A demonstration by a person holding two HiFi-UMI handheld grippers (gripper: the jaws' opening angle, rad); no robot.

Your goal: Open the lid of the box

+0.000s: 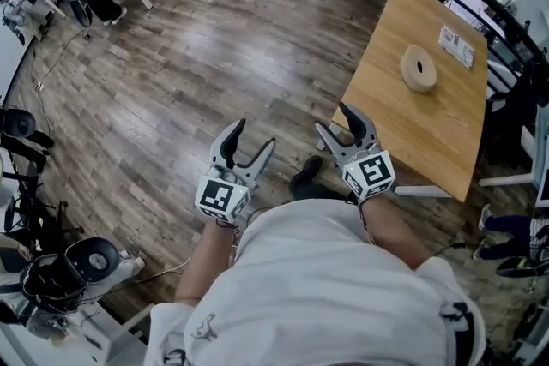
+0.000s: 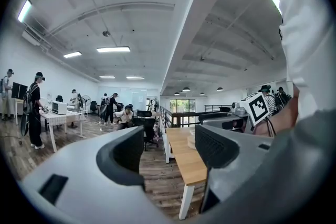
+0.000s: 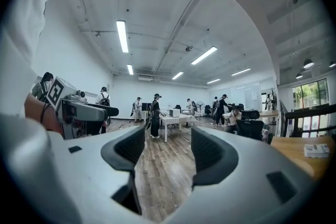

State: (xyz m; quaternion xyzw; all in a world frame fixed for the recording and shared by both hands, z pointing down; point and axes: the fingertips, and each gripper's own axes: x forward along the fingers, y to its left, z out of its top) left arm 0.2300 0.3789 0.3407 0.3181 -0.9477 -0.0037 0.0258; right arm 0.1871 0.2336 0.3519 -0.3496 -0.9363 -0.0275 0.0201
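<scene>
Wood-floored office is spreading around me; I'm holding my left gripper (image 1: 256, 133) and right gripper (image 1: 331, 117) released, empty, off the table's (image 1: 403, 126) near corner; the round box (image 1: 419, 69) is sitting mid-table, its lid indistinct.

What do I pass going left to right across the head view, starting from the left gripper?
Left gripper → right gripper → round box → white packet. The box and the packet both lie on the table.
</scene>
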